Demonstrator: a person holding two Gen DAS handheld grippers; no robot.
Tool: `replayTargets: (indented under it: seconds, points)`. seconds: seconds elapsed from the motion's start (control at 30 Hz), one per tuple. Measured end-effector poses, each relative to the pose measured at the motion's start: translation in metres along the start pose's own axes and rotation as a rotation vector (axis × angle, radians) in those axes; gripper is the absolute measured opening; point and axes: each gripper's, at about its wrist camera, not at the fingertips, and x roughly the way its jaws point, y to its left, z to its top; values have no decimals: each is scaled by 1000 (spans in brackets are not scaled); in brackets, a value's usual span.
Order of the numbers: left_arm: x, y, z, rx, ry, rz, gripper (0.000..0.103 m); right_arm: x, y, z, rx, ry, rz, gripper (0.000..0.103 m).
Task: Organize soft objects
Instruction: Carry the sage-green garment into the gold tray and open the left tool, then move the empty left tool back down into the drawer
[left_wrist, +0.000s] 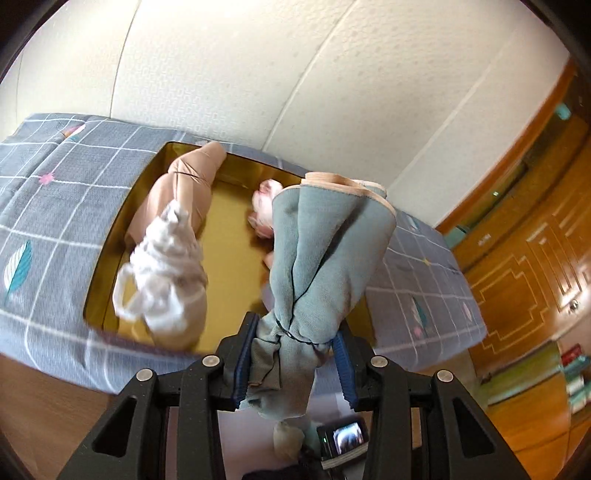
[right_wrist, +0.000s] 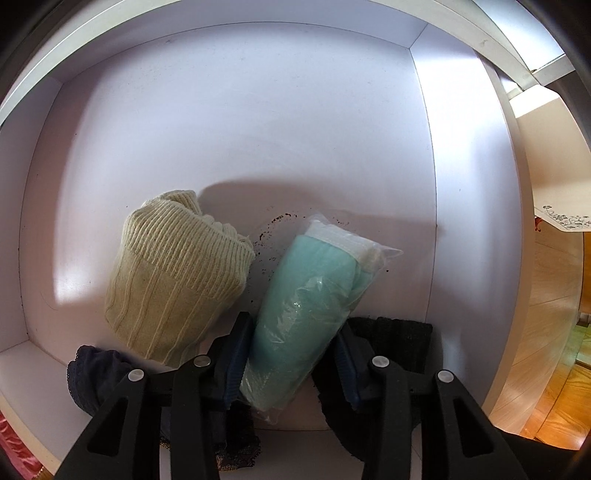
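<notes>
My left gripper (left_wrist: 295, 328) is shut on the gathered end of a grey-green sock bundle (left_wrist: 325, 251) with a peach cuff, held in the air above a gold tray (left_wrist: 229, 236). In the tray lie a beige roll (left_wrist: 184, 184), a white bundle (left_wrist: 166, 273) and a pink-white piece (left_wrist: 264, 206), partly hidden by the held bundle. My right gripper (right_wrist: 293, 325) points down into a white drawer (right_wrist: 258, 129). Its pads press both sides of a mint roll in a clear bag (right_wrist: 303, 295). A cream knitted roll (right_wrist: 177, 273) lies just left of it.
The gold tray rests on a bed with a grey checked cover (left_wrist: 55, 206) against a white padded wall. A wooden wardrobe (left_wrist: 517, 277) stands at the right. In the drawer, a navy lace garment (right_wrist: 96, 373) and a black fabric piece (right_wrist: 399, 343) lie along the near edge.
</notes>
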Motion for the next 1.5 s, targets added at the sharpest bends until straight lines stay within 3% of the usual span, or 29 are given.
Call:
replayTargets:
  seconds: [0.13, 0.37, 0.7, 0.77, 0.83, 1.17, 1.5]
  points:
    - [34, 11, 32, -29, 38, 76, 40, 0, -2, -1, 3, 2, 7, 43]
    - [89, 35, 61, -102, 110, 153, 39, -5, -10, 3, 2, 5, 14, 43]
    - [132, 28, 80, -6, 146, 304, 41, -4, -12, 6, 7, 8, 17, 43]
    - [137, 26, 81, 7, 144, 312, 45, -4, -12, 5, 6, 8, 17, 43]
    - [135, 23, 80, 5, 130, 299, 54, -5, -12, 6, 7, 8, 17, 43]
    - [102, 16, 68, 40, 28, 281, 54, -4, -13, 6, 7, 8, 18, 43]
    - [48, 2, 30, 109, -42, 207, 54, -4, -13, 5, 6, 7, 16, 43]
